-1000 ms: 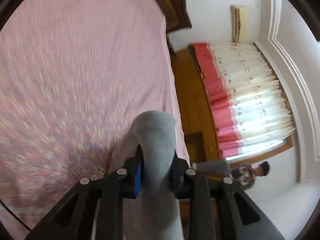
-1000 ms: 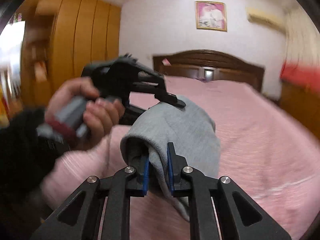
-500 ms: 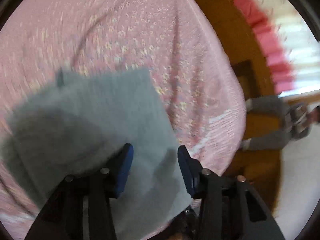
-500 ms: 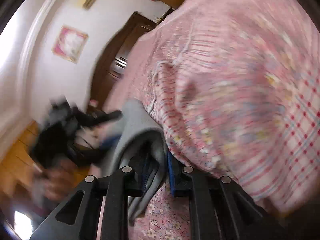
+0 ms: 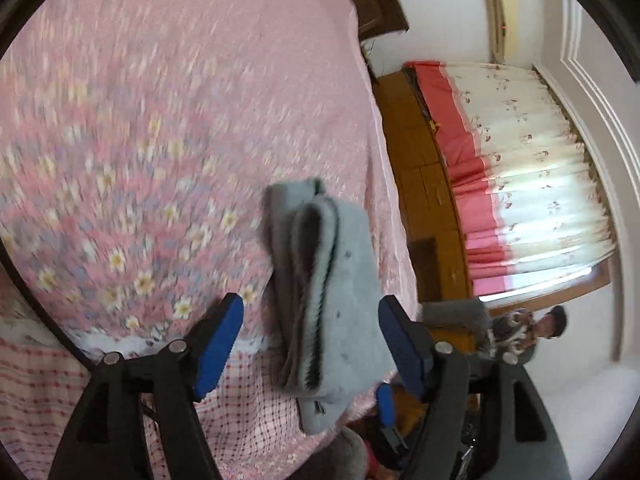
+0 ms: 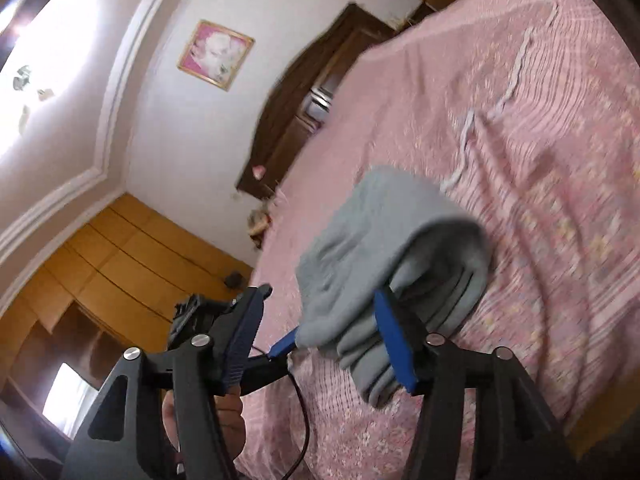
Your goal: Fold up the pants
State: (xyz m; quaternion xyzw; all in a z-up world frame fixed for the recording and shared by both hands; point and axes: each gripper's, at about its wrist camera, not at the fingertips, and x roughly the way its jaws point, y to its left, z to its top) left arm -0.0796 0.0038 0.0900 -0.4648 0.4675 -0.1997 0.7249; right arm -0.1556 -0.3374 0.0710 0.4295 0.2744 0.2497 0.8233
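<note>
We hold our left gripper (image 5: 310,344) angled downward, its jaws just opened wide, blue pads (image 5: 218,344) pressing nothing. Our right gripper (image 6: 320,340) is rolled sideways, jaws likewise just opened. Our left hand (image 6: 204,428) grips its handle.

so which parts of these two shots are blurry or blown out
Left wrist view: the floral bedspread is smeared by motion, the grey pants softly blurred, the curtain stays fairly crisp. Right wrist view: the ceiling light is blown out, the pants and bedspread blurred; both bend at the edges.
</note>
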